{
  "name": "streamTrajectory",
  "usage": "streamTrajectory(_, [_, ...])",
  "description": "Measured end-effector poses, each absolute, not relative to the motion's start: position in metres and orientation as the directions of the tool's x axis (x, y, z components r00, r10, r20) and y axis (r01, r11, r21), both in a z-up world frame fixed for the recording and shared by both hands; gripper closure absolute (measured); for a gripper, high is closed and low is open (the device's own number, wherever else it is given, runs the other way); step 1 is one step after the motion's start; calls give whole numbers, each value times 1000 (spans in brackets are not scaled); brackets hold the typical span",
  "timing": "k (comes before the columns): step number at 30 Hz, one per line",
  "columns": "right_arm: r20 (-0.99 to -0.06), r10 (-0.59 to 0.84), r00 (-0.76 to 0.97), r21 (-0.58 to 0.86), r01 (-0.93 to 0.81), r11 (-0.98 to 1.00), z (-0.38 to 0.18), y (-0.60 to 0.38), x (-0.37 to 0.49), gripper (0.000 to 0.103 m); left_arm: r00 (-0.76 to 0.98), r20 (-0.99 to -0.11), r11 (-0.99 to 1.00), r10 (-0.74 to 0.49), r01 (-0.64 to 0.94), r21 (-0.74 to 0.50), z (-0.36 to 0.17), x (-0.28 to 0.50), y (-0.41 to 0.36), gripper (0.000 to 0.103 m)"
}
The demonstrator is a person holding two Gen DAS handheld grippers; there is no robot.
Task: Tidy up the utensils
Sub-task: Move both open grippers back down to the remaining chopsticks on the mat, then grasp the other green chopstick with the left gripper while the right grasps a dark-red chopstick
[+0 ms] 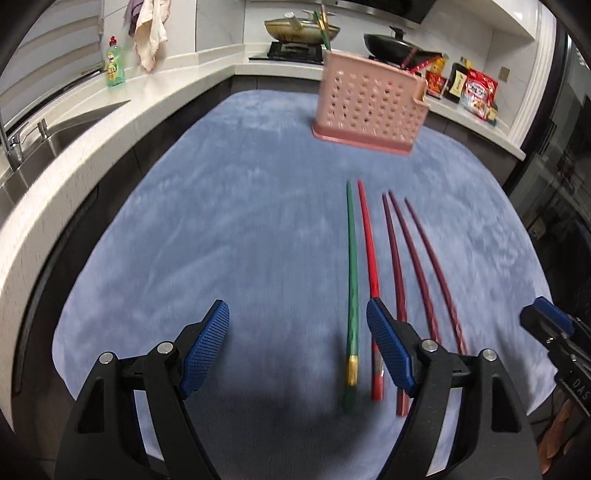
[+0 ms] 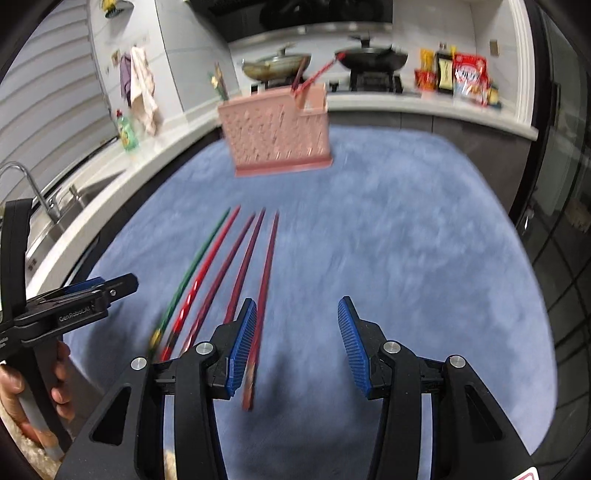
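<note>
Several chopsticks lie side by side on the blue cloth (image 1: 221, 229): a green one (image 1: 351, 280), a red one (image 1: 369, 251) and three dark red ones (image 1: 417, 266). They also show in the right wrist view, green (image 2: 192, 269), red (image 2: 210, 266), dark red (image 2: 267, 273). A pink perforated holder (image 1: 369, 107) stands at the far side with some chopsticks in it; it also shows in the right wrist view (image 2: 277, 129). My left gripper (image 1: 295, 347) is open and empty above the near ends, left of the green chopstick. My right gripper (image 2: 295, 343) is open and empty, right of the chopsticks.
A white counter (image 1: 74, 140) curves around the table, with a sink (image 1: 44, 144), a green soap bottle (image 1: 115, 62), a stove with two pans (image 1: 303, 29) and food packets (image 1: 476, 92). The right gripper's tip (image 1: 543, 317) shows at the right edge.
</note>
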State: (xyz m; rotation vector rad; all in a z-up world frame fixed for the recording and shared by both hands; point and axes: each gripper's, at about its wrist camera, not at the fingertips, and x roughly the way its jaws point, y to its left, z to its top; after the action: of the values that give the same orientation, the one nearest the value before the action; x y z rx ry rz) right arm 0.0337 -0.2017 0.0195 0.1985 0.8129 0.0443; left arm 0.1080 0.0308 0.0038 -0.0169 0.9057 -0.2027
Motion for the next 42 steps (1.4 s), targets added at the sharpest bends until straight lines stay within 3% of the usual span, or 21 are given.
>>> streamTrajectory(10, [-760, 130, 637, 168, -1, 986, -12, -173, 32, 58, 577, -795, 973, -188, 217, -72, -18, 87, 21, 31])
streamTrajectory(21, [-786, 133, 604, 162, -6, 987, -27, -167, 37, 76, 569, -808, 973, -155, 229, -25, -35, 84, 12, 40])
streamTrajectory(25, [-786, 131, 605, 161, -5, 987, -29, -167, 37, 77, 573, -808, 974, -140, 226, -9, -36, 84, 9, 42])
streamTrajectory(28, [-786, 130, 605, 161, -3, 987, -30, -168, 37, 81, 572, -808, 974, -143, 228, -11, -36, 84, 10, 49])
streamTrajectory(31, [-785, 133, 606, 166, -1, 986, -31, -170, 37, 84, 566, -810, 973, -155, 230, -26, -34, 85, 11, 63])
streamTrajectory(33, [-785, 134, 605, 168, -1, 986, -31, -171, 37, 88, 559, -811, 970, -173, 238, -43, -33, 85, 12, 79])
streamTrajectory(36, [-786, 140, 602, 175, 0, 985, -31, -173, 37, 96, 548, -812, 965, -201, 251, -70, -33, 86, 13, 90])
streamTrajectory(42, [-783, 164, 600, 219, 19, 976, -29, -180, 37, 96, 518, -821, 962, -239, 240, -129, -31, 90, 17, 93])
